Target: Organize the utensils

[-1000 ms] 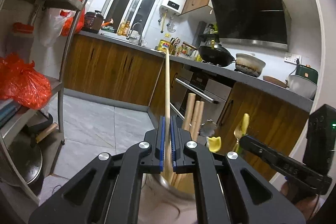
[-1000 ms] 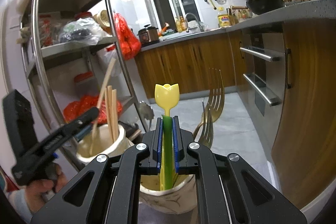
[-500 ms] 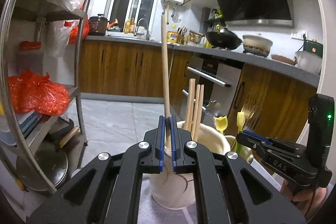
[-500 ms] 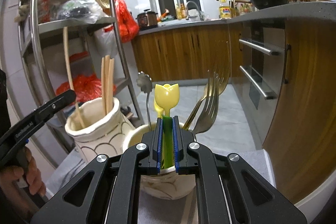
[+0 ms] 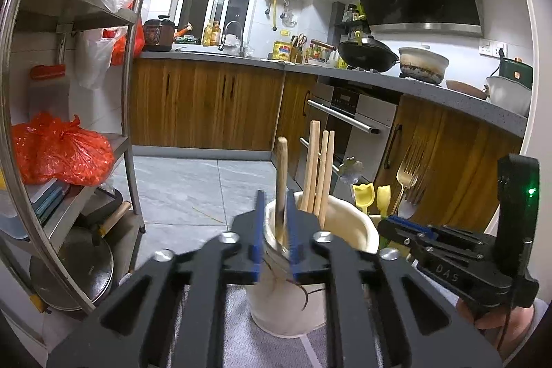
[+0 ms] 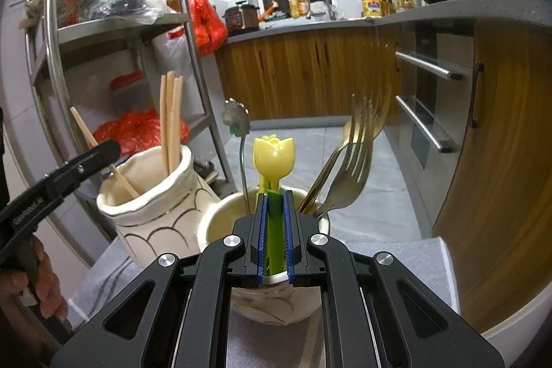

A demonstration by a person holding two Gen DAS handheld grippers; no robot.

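Note:
My left gripper (image 5: 275, 230) is open over the tall cream vase (image 5: 289, 299); a wooden chopstick (image 5: 281, 181) stands loose between its jaws, dropped into the vase beside three other chopsticks (image 5: 319, 171). In the right wrist view the same vase (image 6: 151, 195) sits left of a round cream holder (image 6: 220, 223) with forks (image 6: 355, 154) and a flower-topped spoon (image 6: 236, 119). My right gripper (image 6: 274, 233) is closed around the green stem of a yellow tulip-topped utensil (image 6: 273, 154) standing in that holder.
A metal shelf rack (image 5: 131, 112) with red bags stands at left. Wooden cabinets and an oven (image 5: 348, 116) run along the back and right. Both holders stand on a grey striped cloth (image 6: 396, 257).
The left jaws have opened and the long chopstick has slid down into the vase. The right gripper has lowered the tulip utensil further into the round holder.

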